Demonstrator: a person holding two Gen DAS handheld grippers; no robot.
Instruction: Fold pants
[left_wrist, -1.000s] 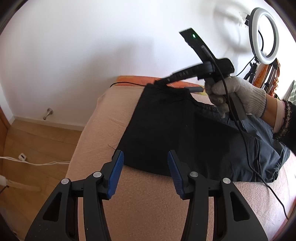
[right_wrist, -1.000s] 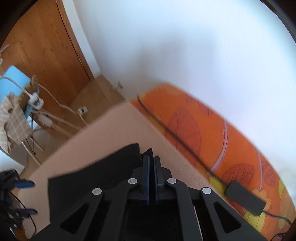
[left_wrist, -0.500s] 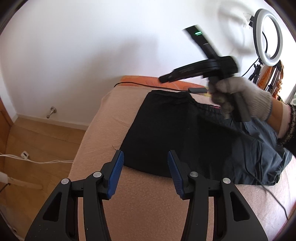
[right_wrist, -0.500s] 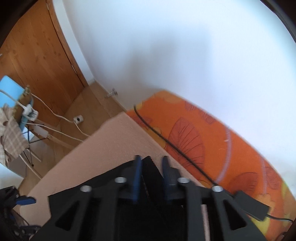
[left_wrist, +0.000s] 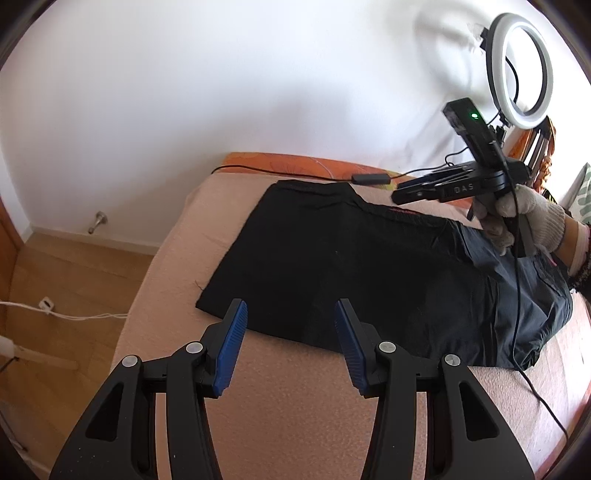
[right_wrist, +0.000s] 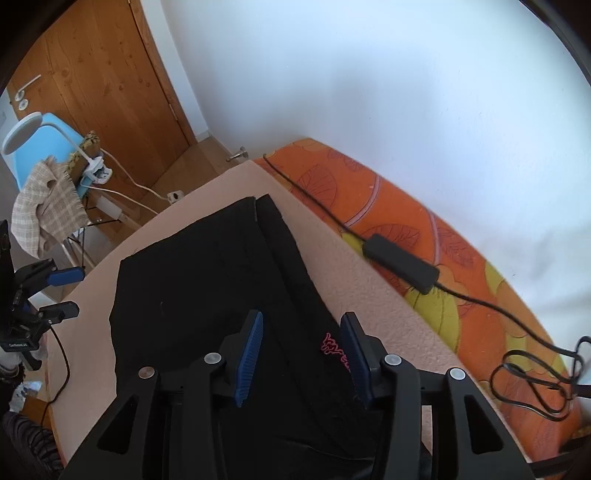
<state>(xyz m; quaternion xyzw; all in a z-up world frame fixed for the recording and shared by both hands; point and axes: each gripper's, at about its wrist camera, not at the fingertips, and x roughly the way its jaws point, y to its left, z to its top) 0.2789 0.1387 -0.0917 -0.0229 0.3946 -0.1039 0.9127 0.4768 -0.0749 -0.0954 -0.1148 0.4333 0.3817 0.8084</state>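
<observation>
Black pants (left_wrist: 351, 258) lie flat across the peach-covered bed (left_wrist: 295, 413), with their right end bunched and greyer. A pink logo (right_wrist: 334, 350) shows near the far hem. My left gripper (left_wrist: 290, 306) hovers open over the pants' near edge, with nothing between its blue pads. Held in a gloved hand (left_wrist: 524, 218), my right gripper (left_wrist: 406, 194) is above the far side of the pants. In the right wrist view that gripper (right_wrist: 303, 319) has its jaws opening; the cloth lies below them and is not pinched. The left gripper (right_wrist: 68, 293) shows at the left edge there.
An orange leaf-print sheet (right_wrist: 424, 221) runs along the white wall, with a black adapter (right_wrist: 400, 264) and its cable on it. A ring light (left_wrist: 521, 70) stands at the right. Past the bed's left end are a wooden floor, white cables (left_wrist: 74, 315), a door (right_wrist: 99, 85) and a blue chair (right_wrist: 48, 136).
The right gripper was shut on the pants' far corner. It has opened, let the cloth drop flat and drawn back to the right. The left gripper has shifted only slightly.
</observation>
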